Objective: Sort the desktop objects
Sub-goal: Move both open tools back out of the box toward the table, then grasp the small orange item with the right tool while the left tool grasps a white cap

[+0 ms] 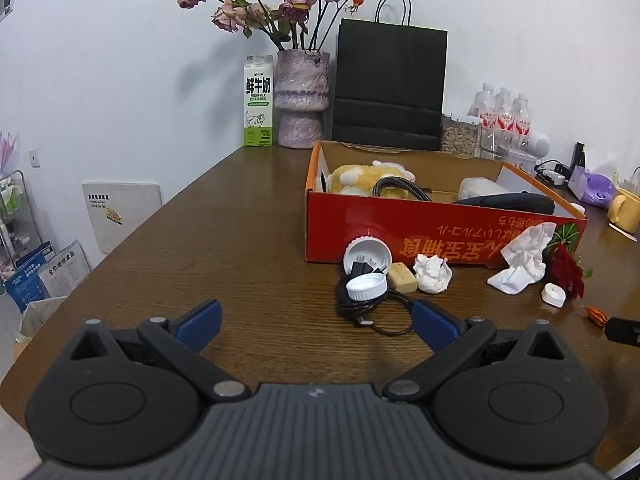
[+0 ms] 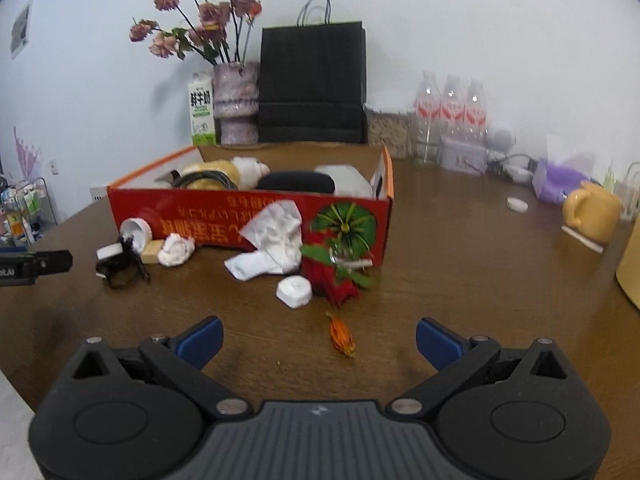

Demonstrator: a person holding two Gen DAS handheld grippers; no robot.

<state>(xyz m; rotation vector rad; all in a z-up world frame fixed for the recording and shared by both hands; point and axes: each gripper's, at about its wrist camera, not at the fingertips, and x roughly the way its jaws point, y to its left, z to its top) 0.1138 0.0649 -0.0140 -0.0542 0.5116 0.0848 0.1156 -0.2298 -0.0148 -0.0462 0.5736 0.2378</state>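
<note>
While both grippers hover low over the brown surface (image 1: 248, 216), I see the left gripper (image 1: 316, 326) with jaws spread wide and empty, just short of a black cable (image 1: 374, 312) tangled under a white cap (image 1: 367, 286). Right gripper (image 2: 319, 342), jaws released too, nothing held, with an orange dried bud (image 2: 342, 338) lying between them. Crumpled tissues (image 2: 276, 240) and a red flower (image 2: 334, 280) sit against the red box (image 2: 248, 216), which is already holding a plush toy (image 1: 370, 176).
</note>
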